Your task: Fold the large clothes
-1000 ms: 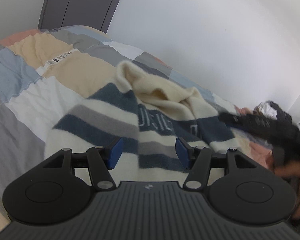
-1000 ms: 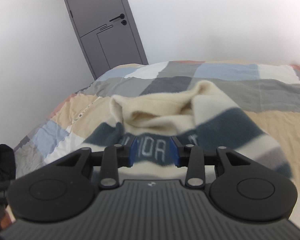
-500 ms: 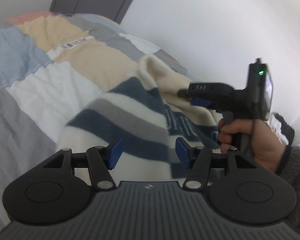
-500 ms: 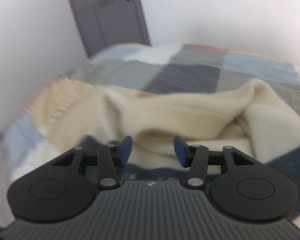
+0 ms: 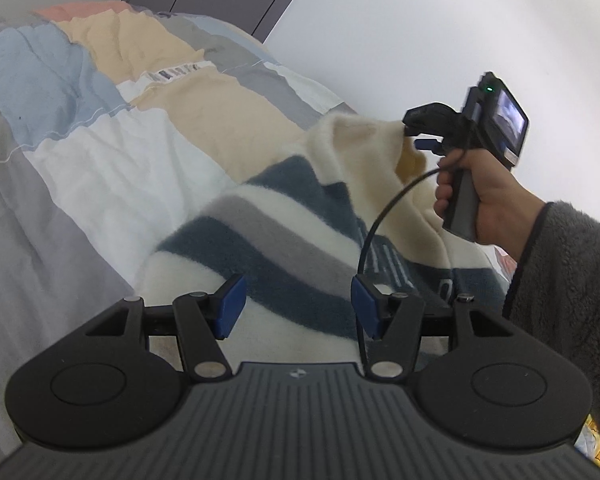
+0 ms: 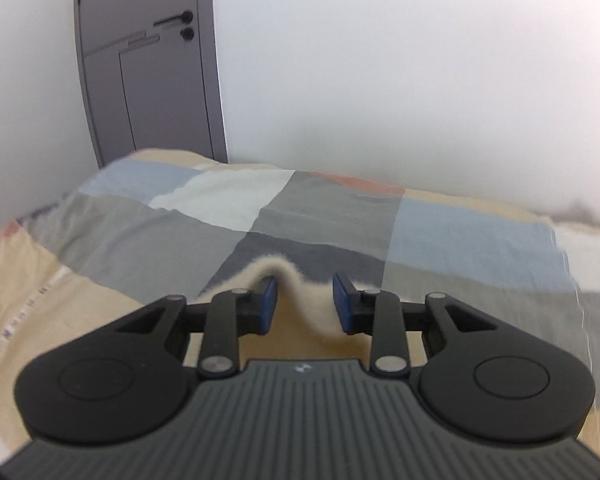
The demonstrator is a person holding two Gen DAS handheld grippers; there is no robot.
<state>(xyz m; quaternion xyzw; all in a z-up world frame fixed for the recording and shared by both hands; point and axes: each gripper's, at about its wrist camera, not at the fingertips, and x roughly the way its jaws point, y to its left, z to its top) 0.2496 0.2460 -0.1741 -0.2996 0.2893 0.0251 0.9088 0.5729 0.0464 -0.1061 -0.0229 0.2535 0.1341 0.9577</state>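
Note:
A fleece garment with cream, navy and grey stripes lies crumpled on the bed. My left gripper is open and empty, hovering just above its striped near part. My right gripper is open, with a raised cream fold of the garment between its pads, not clamped. In the left wrist view the right gripper sits at the cream top edge of the garment, held by a hand in a grey fleece sleeve.
The bed is covered by a patchwork quilt of grey, blue, tan and white squares, also in the right wrist view. A grey door and white wall stand beyond the bed.
My right gripper moved forward over the garment to its cream top fold, which now sits between the open pads. The left gripper stayed open, shifting only slightly over the stripes.

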